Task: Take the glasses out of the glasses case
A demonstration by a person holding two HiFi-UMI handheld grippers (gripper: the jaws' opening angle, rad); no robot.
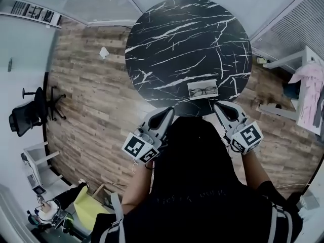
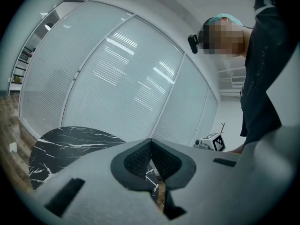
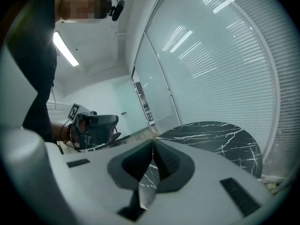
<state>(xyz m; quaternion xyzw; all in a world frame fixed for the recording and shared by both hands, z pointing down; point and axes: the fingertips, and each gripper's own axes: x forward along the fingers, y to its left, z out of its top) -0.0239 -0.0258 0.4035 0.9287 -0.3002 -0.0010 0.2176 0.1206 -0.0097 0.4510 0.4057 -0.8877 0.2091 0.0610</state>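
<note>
A light glasses case (image 1: 203,90) lies open near the front edge of the round black marble table (image 1: 187,39), with dark-framed glasses (image 1: 204,91) inside it. My left gripper (image 1: 169,111) hangs in the air at the table's near edge, left of the case, jaws shut and empty. The right gripper (image 1: 217,106) hovers just below and right of the case, also shut on nothing. In the left gripper view the jaws (image 2: 151,142) meet above the table (image 2: 70,142). The right gripper view shows shut jaws (image 3: 153,143) and the tabletop (image 3: 220,137) beyond; the case is hidden in both.
A black office chair (image 1: 30,113) stands far left on the wood floor. A white rack with pink cloth (image 1: 310,82) stands at the right. A small white scrap (image 1: 104,52) lies on the floor left of the table. Blinded glass walls (image 2: 122,74) ring the room.
</note>
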